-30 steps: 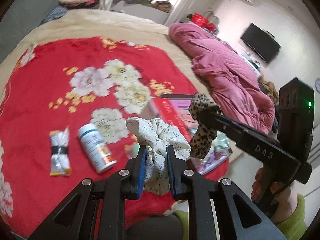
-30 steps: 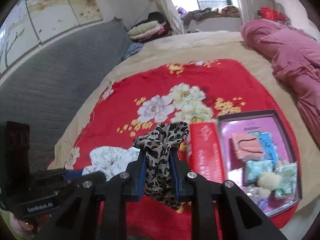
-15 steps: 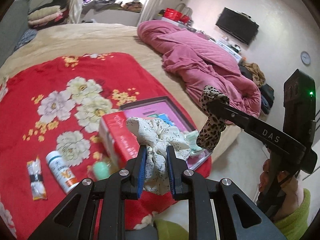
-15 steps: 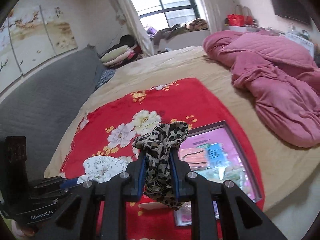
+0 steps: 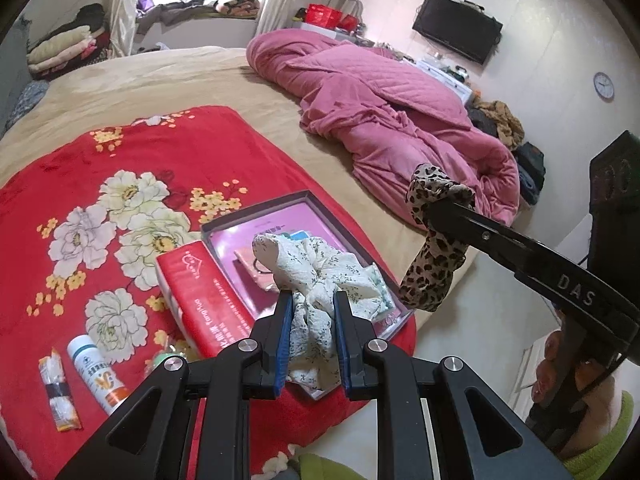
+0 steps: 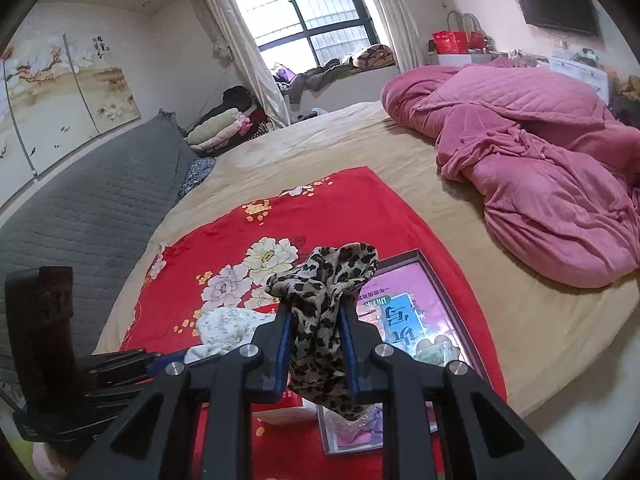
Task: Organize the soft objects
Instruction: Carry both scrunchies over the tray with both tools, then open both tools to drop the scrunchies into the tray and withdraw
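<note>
Two soft pieces were mid-carry above the bed (image 5: pixel 168 80): neither yet lay in the shallow open box (image 5: pixel 320 210) on the red floral blanket (image 5: pixel 132 152), which already held small soft items, so depositing remained. The left claw (image 5: pixel 310 312) was clamped on the white floral scrunchie (image 5: pixel 320 268) over the box; the right claw (image 6: pixel 316 324) pinched the leopard scrunchie (image 6: pixel 324 280) near the box's far edge. A red carton (image 5: pixel 200 300) sat against the box, a white bottle (image 5: pixel 96 376) and small packet (image 5: pixel 58 392) well apart, nothing blocking the drop
</note>
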`<control>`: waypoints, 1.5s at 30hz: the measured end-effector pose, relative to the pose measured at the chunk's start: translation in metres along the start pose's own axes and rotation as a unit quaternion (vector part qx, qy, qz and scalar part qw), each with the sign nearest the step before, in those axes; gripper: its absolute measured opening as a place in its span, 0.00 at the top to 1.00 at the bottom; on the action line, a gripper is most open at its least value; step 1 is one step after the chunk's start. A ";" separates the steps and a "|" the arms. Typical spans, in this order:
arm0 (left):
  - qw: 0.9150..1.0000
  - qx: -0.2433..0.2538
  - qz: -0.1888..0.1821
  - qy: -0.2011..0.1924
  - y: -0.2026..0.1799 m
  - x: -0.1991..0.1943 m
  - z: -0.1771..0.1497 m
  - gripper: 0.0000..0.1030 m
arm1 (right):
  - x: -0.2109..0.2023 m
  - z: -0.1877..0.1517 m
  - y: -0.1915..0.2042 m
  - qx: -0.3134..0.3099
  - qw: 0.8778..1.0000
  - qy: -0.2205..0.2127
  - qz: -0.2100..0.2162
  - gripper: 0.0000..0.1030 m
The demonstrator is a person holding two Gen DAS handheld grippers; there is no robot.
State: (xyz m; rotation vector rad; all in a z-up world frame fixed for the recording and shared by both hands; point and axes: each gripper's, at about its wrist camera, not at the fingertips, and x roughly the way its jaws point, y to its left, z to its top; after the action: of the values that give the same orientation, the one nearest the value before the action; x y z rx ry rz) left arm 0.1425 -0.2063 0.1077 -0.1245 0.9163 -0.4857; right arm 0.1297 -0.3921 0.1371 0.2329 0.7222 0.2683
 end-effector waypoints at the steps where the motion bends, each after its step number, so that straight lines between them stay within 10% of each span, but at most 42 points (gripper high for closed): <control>1: 1.000 0.001 0.000 0.002 -0.001 0.004 0.001 0.80 | 0.001 -0.001 -0.002 0.001 1.000 0.001 -0.003 0.78; 29: 0.997 -0.003 -0.002 0.080 0.000 0.110 0.013 0.80 | 0.049 -0.009 -0.046 0.032 0.998 0.049 -0.023 0.78; 45: 0.990 0.007 0.013 0.137 0.002 0.162 -0.004 0.77 | 0.140 -0.033 -0.081 0.050 0.985 0.156 -0.061 0.77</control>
State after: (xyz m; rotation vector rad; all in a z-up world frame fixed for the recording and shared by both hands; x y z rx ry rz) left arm 0.2225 -0.2776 -0.0140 -0.0318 1.1820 -0.4926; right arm 0.2210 -0.4193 0.0021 0.2425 1.0578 0.1521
